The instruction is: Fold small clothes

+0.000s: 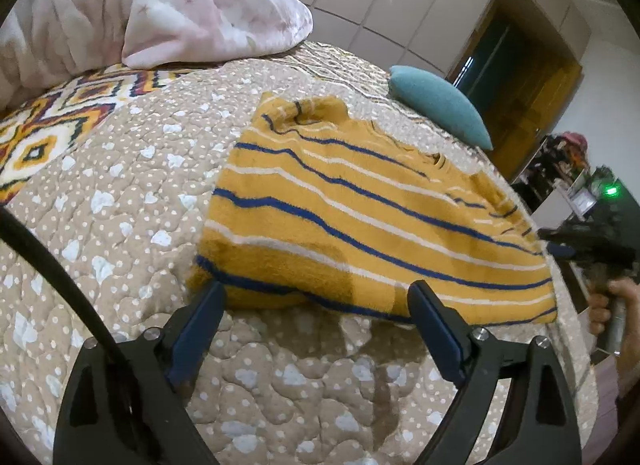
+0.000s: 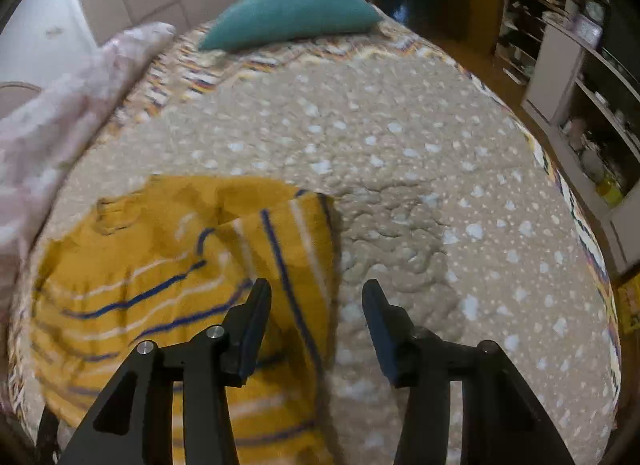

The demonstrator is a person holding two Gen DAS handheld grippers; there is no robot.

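A mustard-yellow striped garment, banded in blue and white, is lying folded flat on the quilted bedspread, its nearer edge just beyond the tips of the left gripper. That tool's jaws are standing spread wide, with nothing between them and only quilt showing in the gap. In the left wrist view the right gripper is showing at the frame's right edge, just beside the garment's right corner, blurred, with a hand wrapping its handle. In the right wrist view the right gripper is hovering over the garment's right-hand border; its jaws are standing partly apart and are pinching nothing, one finger lying over yellow cloth and the other over bare quilt. A teal cushion is resting at the far end of the bed, well apart from the garment, and a pink floral duvet is heaped at the far left.
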